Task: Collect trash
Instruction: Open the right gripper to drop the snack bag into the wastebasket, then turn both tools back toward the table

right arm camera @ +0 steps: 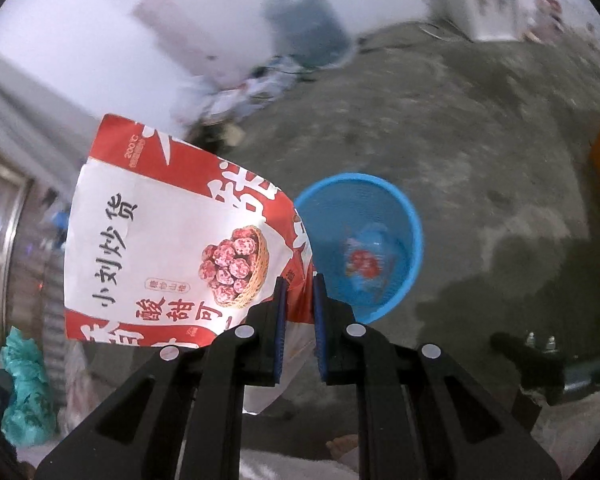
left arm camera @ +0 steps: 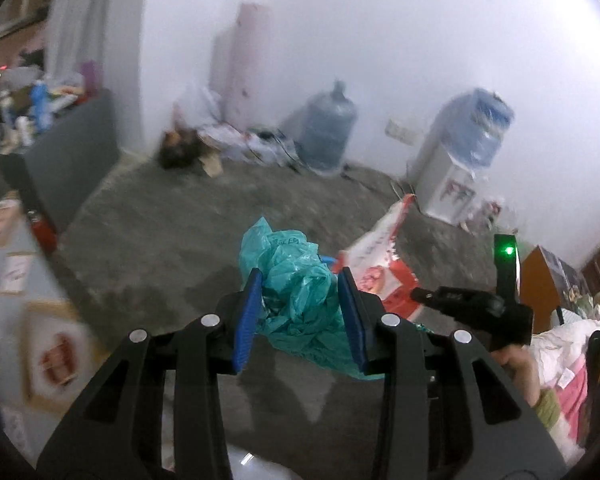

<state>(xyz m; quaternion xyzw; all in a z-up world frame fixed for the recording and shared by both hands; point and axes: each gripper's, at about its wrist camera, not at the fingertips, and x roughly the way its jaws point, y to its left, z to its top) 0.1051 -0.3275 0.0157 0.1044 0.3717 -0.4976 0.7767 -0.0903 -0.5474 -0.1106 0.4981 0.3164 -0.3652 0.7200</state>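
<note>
While 2 grippers are carried over the concrete floor (right arm camera: 480, 140), trash is held.
A crumpled teal plastic bag (left arm camera: 296, 292) is pinched by the left gripper (left arm camera: 300, 312); a red-white snack bag (right arm camera: 172, 248) is pinched at its corner by the right gripper (right arm camera: 299, 320), beside the blue basket (right arm camera: 414, 216).

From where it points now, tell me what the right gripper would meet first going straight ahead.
Probably the blue basket on the floor: it sits just past the right gripper, which is shut on the red snack bag. Depth is unclear.

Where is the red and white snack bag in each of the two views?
Left wrist: snack bag right of centre, behind the teal bag that the left gripper holds.
Right wrist: snack bag fills centre-left, pinched by the right gripper.
Shared landmark: the water jug by the wall.
</note>
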